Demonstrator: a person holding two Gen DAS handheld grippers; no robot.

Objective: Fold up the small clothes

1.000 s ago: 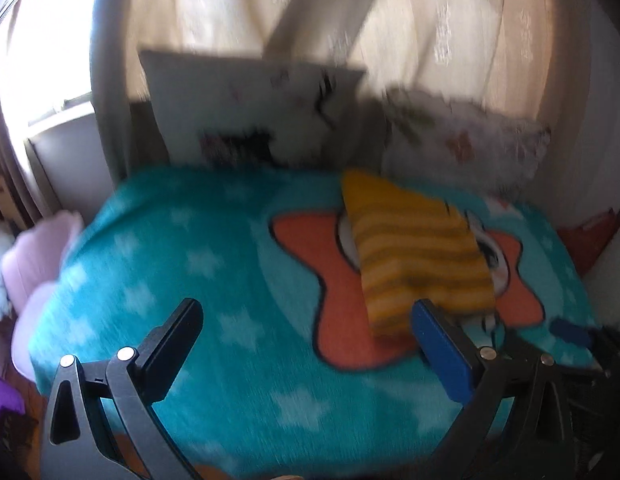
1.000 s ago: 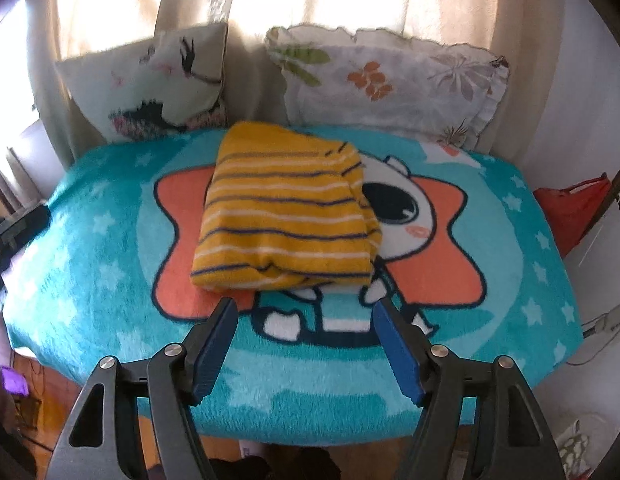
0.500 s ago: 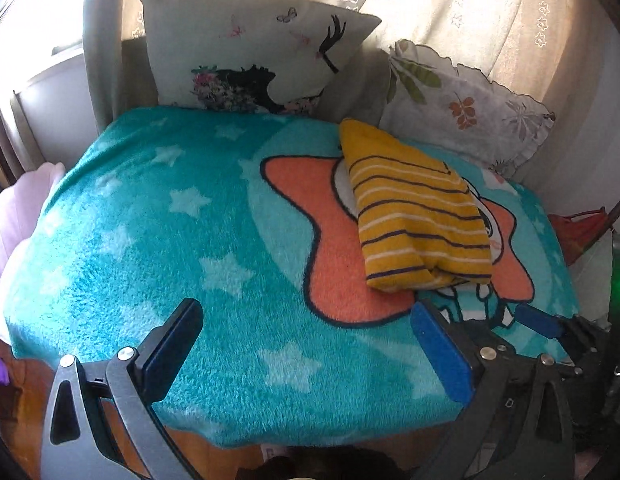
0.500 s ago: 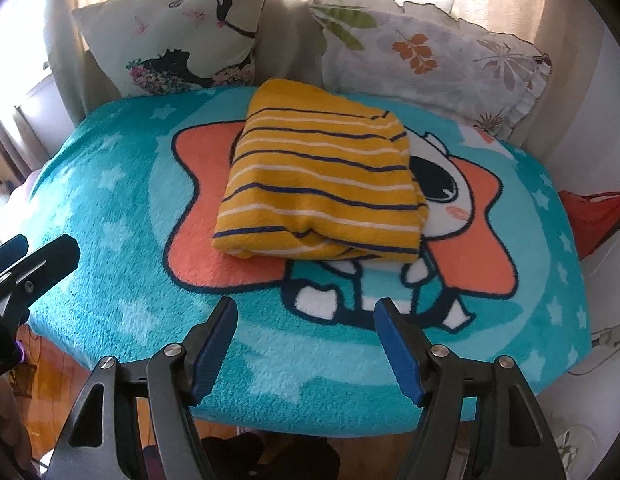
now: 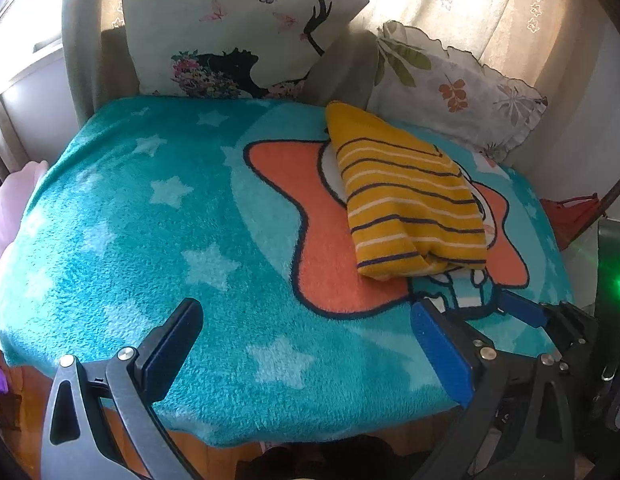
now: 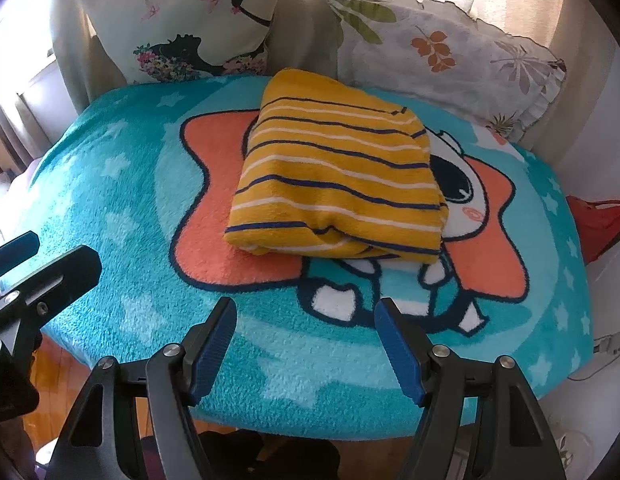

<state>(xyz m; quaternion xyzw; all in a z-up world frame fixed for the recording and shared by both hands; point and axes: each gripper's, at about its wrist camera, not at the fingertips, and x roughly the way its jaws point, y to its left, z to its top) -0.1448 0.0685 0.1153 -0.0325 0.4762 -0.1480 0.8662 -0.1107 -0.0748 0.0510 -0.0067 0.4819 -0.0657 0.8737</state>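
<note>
A folded yellow garment (image 5: 406, 196) (image 6: 338, 176) with dark and white stripes lies on a teal star-print blanket (image 5: 157, 216) (image 6: 121, 208), over an orange star picture. My left gripper (image 5: 305, 320) hangs open above the blanket's near edge, left of and nearer than the garment, holding nothing. My right gripper (image 6: 305, 312) is open and empty too, just in front of the garment's near fold. The right gripper's blue fingertips (image 5: 522, 312) show at the right of the left wrist view. At the left of the right wrist view, the left gripper's fingers (image 6: 65, 272) show.
Two pillows lean against the curtain at the back: one with a dark silhouette print (image 5: 233, 40) (image 6: 189, 28), one with leaves (image 5: 458, 88) (image 6: 438, 40). A red object (image 6: 602, 224) sits past the blanket's right edge. Pink fabric (image 5: 9, 200) lies to the left. Wooden floor (image 6: 49, 360) shows below.
Both grippers have sunk and tilted downward toward the blanket; the garment now sits closer and larger. The right gripper's tips came into the left wrist view. Jaws unchanged.
</note>
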